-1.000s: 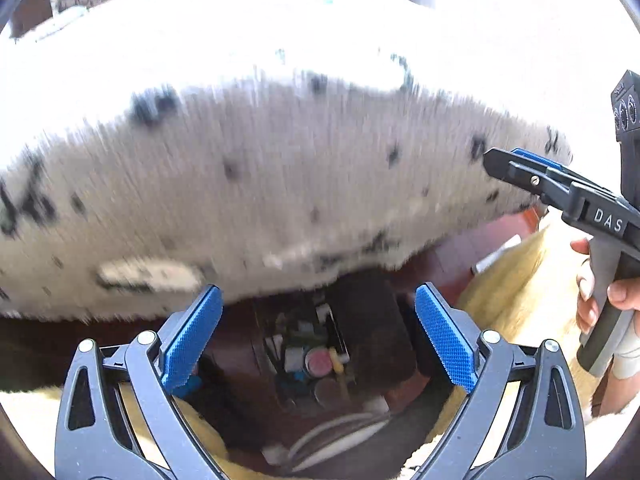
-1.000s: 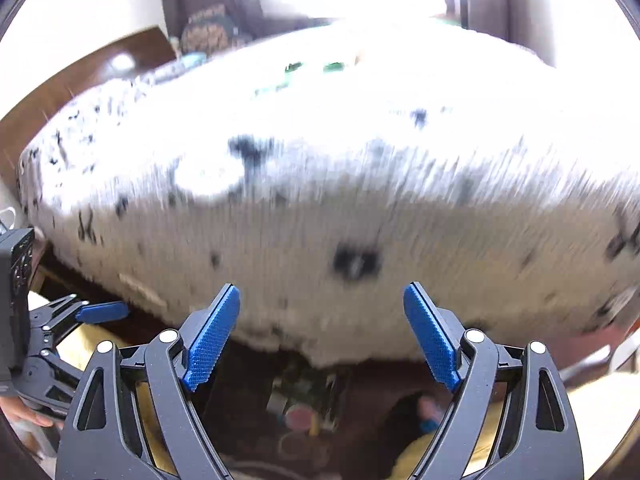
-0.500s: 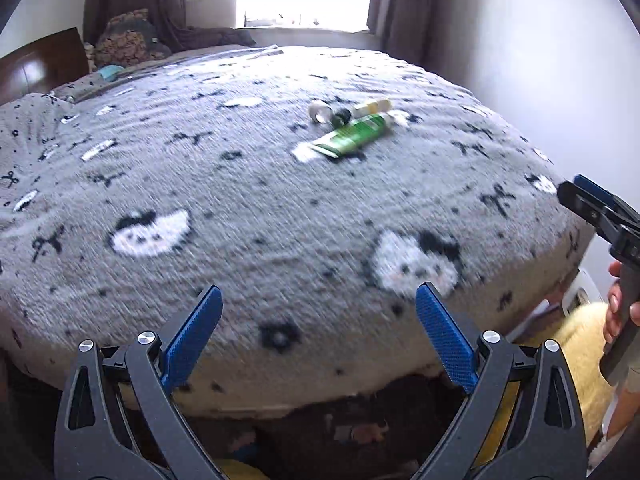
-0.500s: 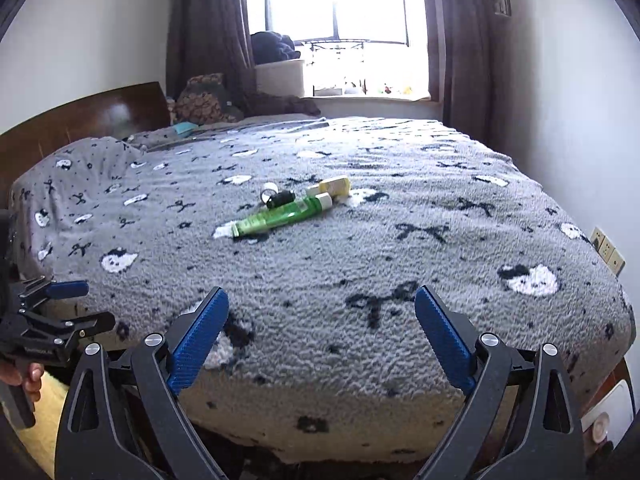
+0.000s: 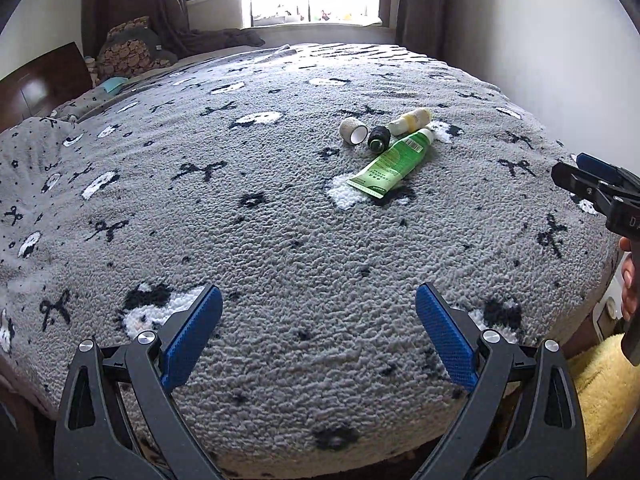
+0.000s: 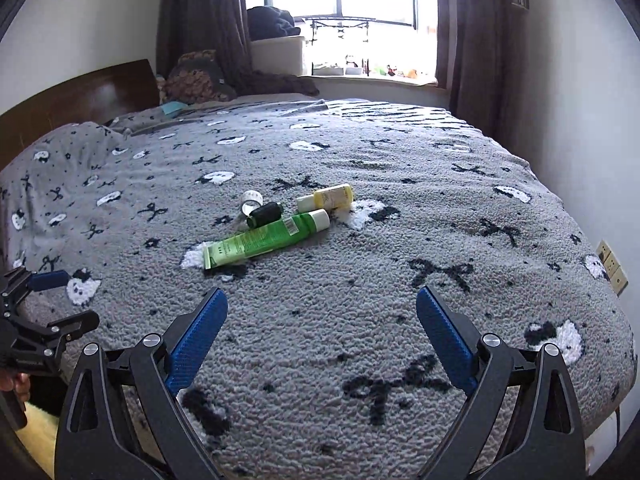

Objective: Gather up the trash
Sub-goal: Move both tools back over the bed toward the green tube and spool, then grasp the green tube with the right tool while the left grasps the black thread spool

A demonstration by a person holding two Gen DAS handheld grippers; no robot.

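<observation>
A small pile of trash lies near the middle of the grey patterned bed (image 5: 280, 240): a green tube (image 5: 394, 160) (image 6: 264, 240), a small yellow bottle (image 5: 412, 119) (image 6: 328, 197), a dark round bottle (image 5: 378, 138) (image 6: 265, 214) and a white tape roll (image 5: 353, 130) (image 6: 252, 200). My left gripper (image 5: 319, 314) is open and empty above the bed's near edge, well short of the pile. My right gripper (image 6: 322, 318) is open and empty, also short of the pile. Each gripper shows at the edge of the other's view, the right one (image 5: 596, 186) and the left one (image 6: 44, 300).
A wooden headboard (image 6: 76, 96) and pillows (image 6: 196, 76) stand at the far left. A window with curtains (image 6: 340, 12) is behind the bed. A white wall with sockets (image 6: 610, 266) runs along the right. Yellow fabric (image 5: 600, 392) lies low beside the bed.
Both grippers rose from below the bed's edge, where clutter under it showed, to above the blanket. The trash pile has come into view and nearer. Both stayed open.
</observation>
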